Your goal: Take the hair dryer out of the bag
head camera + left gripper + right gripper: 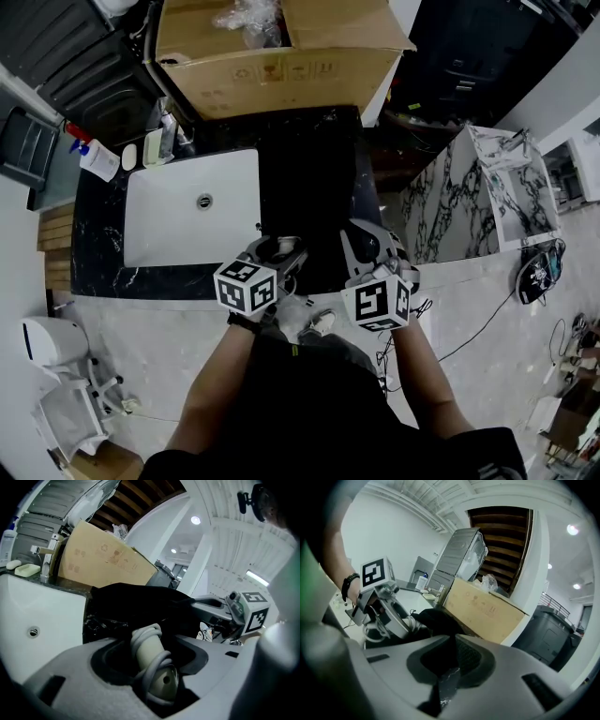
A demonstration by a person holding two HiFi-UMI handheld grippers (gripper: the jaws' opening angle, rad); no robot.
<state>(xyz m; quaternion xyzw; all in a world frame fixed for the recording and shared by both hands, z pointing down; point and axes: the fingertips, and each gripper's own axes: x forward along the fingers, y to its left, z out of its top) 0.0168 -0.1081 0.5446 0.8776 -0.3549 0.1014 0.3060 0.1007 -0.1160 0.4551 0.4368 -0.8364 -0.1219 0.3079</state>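
The head view looks steeply down from above the person onto the left gripper point(279, 251), right gripper point(364, 242), dark desk point(94, 246), sink point(187, 211) and cardboard box point(281, 66). The left gripper view rides low and close beside the sink, facing the box. The right gripper view faces that same box from further right (each also catches the other gripper).

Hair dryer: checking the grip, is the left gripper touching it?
Touching. In the left gripper view, the left gripper clamps the cord-wrapped hair dryer.
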